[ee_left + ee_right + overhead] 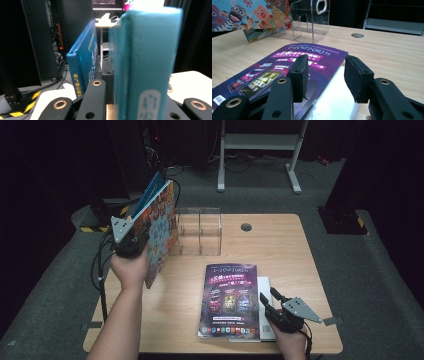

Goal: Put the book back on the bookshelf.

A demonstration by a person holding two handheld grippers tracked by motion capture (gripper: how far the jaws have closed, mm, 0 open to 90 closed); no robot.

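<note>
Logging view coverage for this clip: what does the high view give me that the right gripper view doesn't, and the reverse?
High view alone: the left gripper raised at the table's left, shut on a teal book and a cartoon-cover book, plus both forearms.

Right gripper view alone: a close look at the right gripper, its pads apart with nothing pressed between them, poised over the magazine's right edge and the white book beneath it.

Both: the purple magazine, the clear acrylic stand, the cartoon cover and the table's round hole.

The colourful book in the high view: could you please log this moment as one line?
left tool: shut on colourful book, raised, tilted | right tool: open at magazine's edge | clear rack: empty
</note>
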